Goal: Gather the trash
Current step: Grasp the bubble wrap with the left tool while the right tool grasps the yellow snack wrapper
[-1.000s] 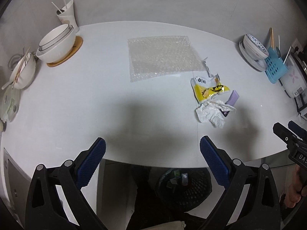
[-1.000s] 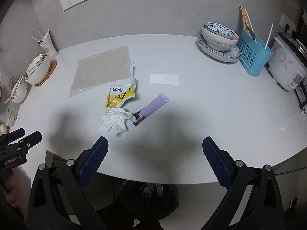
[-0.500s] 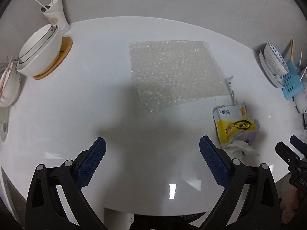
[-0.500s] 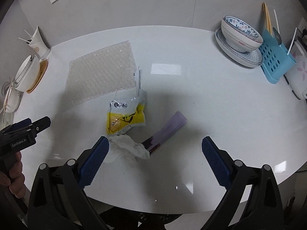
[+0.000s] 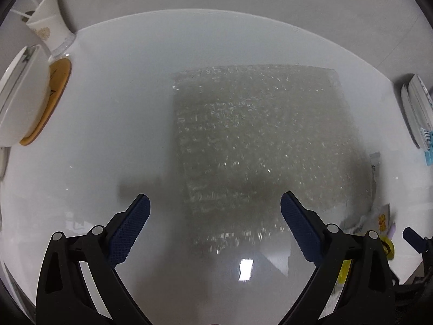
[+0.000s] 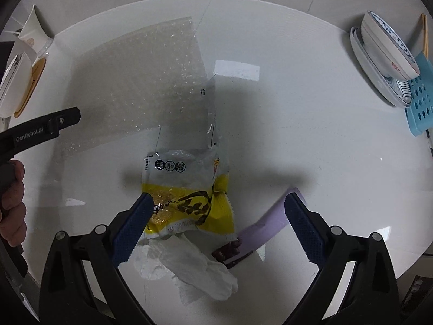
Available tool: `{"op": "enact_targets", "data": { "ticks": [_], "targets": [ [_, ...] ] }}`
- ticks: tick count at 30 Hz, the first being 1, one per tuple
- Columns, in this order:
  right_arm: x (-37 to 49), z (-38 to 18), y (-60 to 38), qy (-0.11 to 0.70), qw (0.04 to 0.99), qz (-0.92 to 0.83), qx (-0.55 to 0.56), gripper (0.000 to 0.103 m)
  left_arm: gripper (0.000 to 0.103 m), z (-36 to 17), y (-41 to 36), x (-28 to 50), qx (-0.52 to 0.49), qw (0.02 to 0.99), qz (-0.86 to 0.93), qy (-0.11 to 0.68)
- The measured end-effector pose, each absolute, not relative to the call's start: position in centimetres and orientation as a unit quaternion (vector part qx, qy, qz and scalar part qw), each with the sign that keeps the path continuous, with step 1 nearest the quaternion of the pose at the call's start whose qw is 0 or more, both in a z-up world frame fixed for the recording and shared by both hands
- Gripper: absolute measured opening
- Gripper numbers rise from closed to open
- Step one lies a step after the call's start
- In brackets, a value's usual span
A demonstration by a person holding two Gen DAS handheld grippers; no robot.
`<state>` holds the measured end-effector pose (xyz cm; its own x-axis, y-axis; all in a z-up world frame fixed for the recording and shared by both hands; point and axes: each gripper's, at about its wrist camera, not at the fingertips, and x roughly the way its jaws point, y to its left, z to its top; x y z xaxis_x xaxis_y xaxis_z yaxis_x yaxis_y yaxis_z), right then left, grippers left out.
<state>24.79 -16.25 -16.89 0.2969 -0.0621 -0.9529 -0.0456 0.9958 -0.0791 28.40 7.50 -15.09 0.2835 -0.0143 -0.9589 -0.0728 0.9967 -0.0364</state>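
Nothing is collected yet, by my reading: you are working over a white table (image 6: 311, 103) with every piece of trash lying on it. Largest first, the bubble wrap sheet (image 5: 259, 146) is lying flat, and your left gripper (image 5: 215, 216) is hanging over its near edge, fingers spread wide, holding nothing. Next, the yellow snack wrapper (image 6: 189, 197) is sitting between the wide-open fingers of your right gripper (image 6: 216, 216), ungripped; whether the left pad is touching it, I cannot tell. The crumpled tissue (image 6: 186, 268) is lying just below it, the purple packet (image 6: 268, 224) beside. All four pieces are left to do.

Against half a second ago, you are bringing both grippers lower and closer: the sheet and wrapper are now filling their views.
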Motion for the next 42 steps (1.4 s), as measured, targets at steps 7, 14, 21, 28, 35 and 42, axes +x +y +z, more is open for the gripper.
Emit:
{"op": "enact_targets", "data": {
  "ticks": [7,14,21,28,35,42],
  "targets": [
    [25.9,-18.6,-15.3,0.606,0.794,-0.004,-0.051,0.083,0.09,-16.9,6.8,30.6,-0.032,0.788,0.014,0.615],
    [26.5,-19.5,-15.1,0.62,0.783,-0.004,-0.045,0.067,0.07,-16.6,5.1,30.9,-0.008,0.78,0.015,0.626],
    [27.6,-19.3,-15.0,0.617,0.786,0.004,-0.046,0.038,0.023,-16.0,2.6,31.5,0.004,0.775,-0.002,0.632],
    [27.3,-19.3,-15.7,0.606,0.794,-0.008,-0.043,0.012,0.012,-15.8,2.7,31.3,-0.011,0.783,-0.008,0.621],
    [27.0,-18.6,-16.2,0.594,0.805,-0.007,-0.02,0.012,0.008,-14.7,4.5,29.3,-0.039,0.802,-0.012,0.596],
    [26.5,-15.9,-17.4,0.554,0.832,-0.006,-0.011,0.012,0.008,-11.7,5.6,28.0,-0.057,0.823,-0.01,0.565]
  ]
}}
